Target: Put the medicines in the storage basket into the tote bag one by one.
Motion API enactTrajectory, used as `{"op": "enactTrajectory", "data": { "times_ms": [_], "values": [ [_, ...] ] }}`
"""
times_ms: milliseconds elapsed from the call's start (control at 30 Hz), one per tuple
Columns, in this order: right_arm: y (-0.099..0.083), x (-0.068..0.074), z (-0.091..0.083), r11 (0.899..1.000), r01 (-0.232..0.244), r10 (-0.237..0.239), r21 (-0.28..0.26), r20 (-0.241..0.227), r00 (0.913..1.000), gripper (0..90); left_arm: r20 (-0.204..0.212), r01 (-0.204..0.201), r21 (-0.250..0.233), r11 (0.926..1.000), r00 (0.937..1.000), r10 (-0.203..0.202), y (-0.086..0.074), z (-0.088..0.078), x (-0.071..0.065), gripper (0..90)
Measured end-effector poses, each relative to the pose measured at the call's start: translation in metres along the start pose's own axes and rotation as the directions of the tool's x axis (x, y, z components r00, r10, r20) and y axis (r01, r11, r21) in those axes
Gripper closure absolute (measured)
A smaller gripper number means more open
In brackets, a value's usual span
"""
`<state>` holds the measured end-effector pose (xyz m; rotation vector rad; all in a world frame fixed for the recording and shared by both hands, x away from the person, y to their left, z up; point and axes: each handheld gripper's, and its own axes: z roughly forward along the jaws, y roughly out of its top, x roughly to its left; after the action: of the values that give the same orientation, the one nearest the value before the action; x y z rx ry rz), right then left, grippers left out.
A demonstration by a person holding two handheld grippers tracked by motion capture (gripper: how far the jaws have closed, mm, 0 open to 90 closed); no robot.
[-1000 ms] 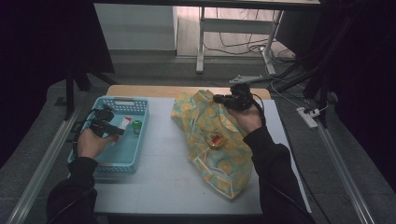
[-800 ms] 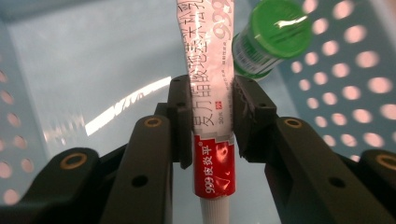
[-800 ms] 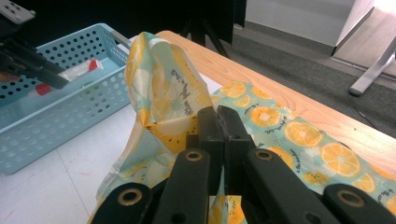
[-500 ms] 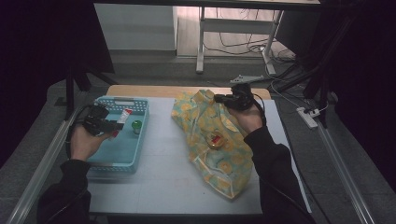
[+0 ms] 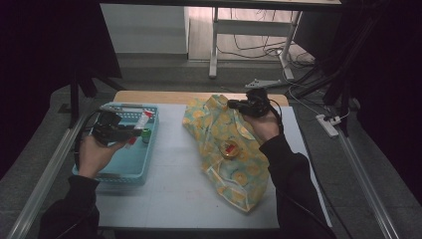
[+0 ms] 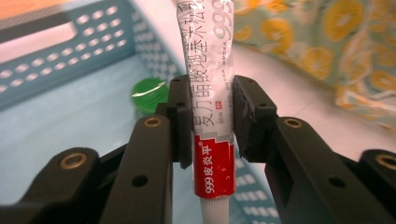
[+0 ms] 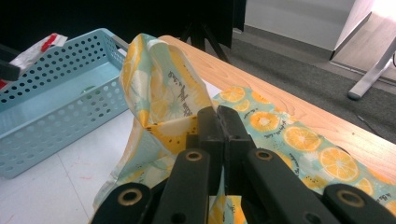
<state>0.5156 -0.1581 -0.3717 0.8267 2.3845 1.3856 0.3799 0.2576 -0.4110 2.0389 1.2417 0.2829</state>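
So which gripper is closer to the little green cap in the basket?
Left. The left gripper, holding the ointment tube, hangs just beside the green cap. The right gripper is across the table, pinching the lemon-print bag.

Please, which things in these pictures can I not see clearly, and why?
- Tube: in the left gripper view the top edge cuts off its far end, and the pads cover its sides.
- Green-lidded jar: the left jaw hides part of it.
- Bag: in the right gripper view the shut jaws cover the pinched edge.
- Small round thing on the bag: too small in the high view.
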Motion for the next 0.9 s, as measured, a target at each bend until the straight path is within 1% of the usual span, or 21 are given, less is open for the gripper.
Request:
{"op": "enactTrajectory", "data": {
  "times_ms": [100,200,300,433,533,567,667,700,900],
  "values": [
    [0.001,0.000,-0.001,1.000,0.001,-0.001,-0.003,0.001,1.0000,89.6,0.024,-0.030,-0.006,0.9995,0.9993,0.030,0.006,0.002,-0.013,69.4],
    [0.001,0.001,-0.001,1.000,-0.001,0.001,-0.003,0.001,1.0000,89.6,0.050,-0.062,-0.009,0.9981,0.9968,0.062,0.012,0.006,-0.027,69.4],
    [0.002,0.001,-0.002,1.000,0.001,-0.001,-0.005,0.001,1.0000,89.6,0.082,-0.091,-0.005,0.9958,0.9925,0.091,0.018,0.012,-0.040,69.4],
    [0.002,0.000,-0.002,1.000,0.001,-0.001,-0.007,0.002,1.0000,89.6,0.118,-0.130,-0.007,0.9914,0.9844,0.130,0.025,0.021,-0.059,69.4],
    [0.002,0.000,-0.003,1.000,0.002,-0.002,-0.006,0.002,1.0000,89.6,0.150,-0.156,-0.007,0.9877,0.9764,0.155,0.030,0.029,-0.072,69.4],
    [0.003,0.001,-0.003,1.000,0.002,-0.002,-0.007,0.003,1.0000,89.6,0.159,-0.170,-0.004,0.9854,0.9728,0.169,0.032,0.031,-0.077,69.4],
    [0.003,0.001,-0.003,1.000,0.003,-0.002,-0.010,0.004,1.0000,89.6,0.186,-0.194,-0.001,0.9810,0.9639,0.191,0.036,0.040,-0.090,69.4],
    [0.004,0.001,-0.004,1.000,0.003,-0.003,-0.011,0.005,1.0000,89.6,0.196,-0.204,0.002,0.9790,0.9601,0.200,0.037,0.043,-0.093,69.4],
    [0.007,0.002,-0.005,1.000,0.007,-0.007,-0.019,0.007,0.9999,89.7,0.237,-0.242,0.022,0.9701,0.9440,0.230,0.047,0.067,-0.114,69.4]
  ]
}}
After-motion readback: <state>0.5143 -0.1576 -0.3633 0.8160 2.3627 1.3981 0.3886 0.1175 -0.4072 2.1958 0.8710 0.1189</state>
